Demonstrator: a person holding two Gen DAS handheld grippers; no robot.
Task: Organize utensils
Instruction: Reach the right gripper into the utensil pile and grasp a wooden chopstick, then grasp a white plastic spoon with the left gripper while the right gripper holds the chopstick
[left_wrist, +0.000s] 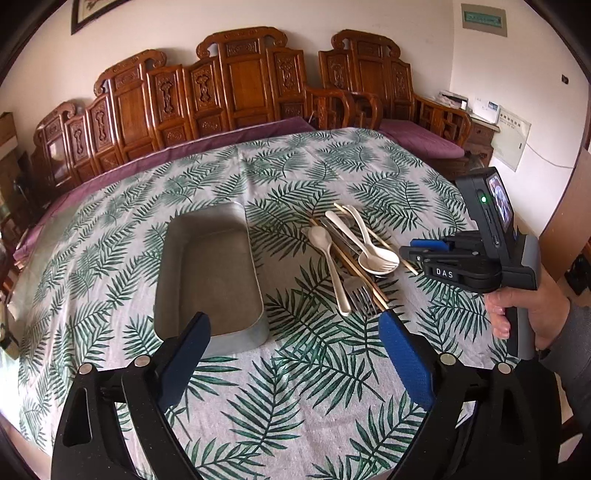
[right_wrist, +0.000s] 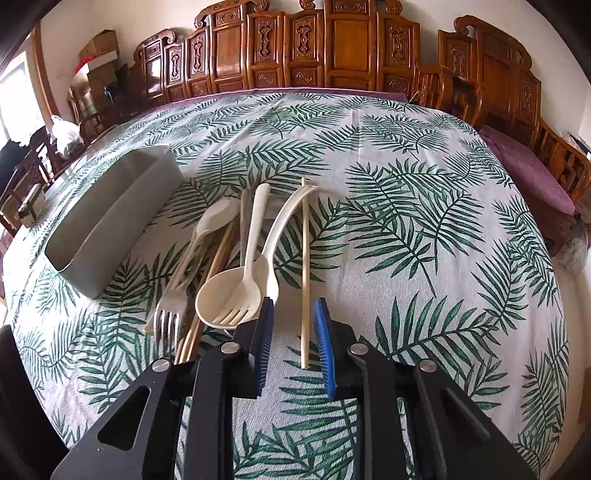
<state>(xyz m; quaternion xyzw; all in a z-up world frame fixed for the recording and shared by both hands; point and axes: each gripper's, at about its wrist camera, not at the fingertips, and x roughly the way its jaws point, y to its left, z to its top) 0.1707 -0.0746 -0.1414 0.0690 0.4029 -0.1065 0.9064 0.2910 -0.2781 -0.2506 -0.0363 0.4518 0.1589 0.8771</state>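
A heap of utensils lies on the leaf-print cloth: cream spoons (right_wrist: 255, 236), a metal fork (right_wrist: 168, 310), wooden chopsticks (right_wrist: 207, 280), and one chopstick (right_wrist: 305, 258) lying apart on the right. My right gripper (right_wrist: 293, 302) hangs low over that single chopstick. Its blue pads stand narrow on either side of the stick with a gap on each side, so they do not press it. In the left wrist view the right gripper (left_wrist: 413, 249) sits at the right edge of the utensil heap (left_wrist: 351, 254). My left gripper (left_wrist: 293, 317) is wide open and empty, nearer than the grey metal tray (left_wrist: 210, 266).
The empty grey tray (right_wrist: 110, 221) stands left of the utensils. A carved wooden bench (left_wrist: 236, 85) with purple cushions runs behind the table. A hand (left_wrist: 517, 314) holds the right gripper's handle. Bare cloth lies right of the heap.
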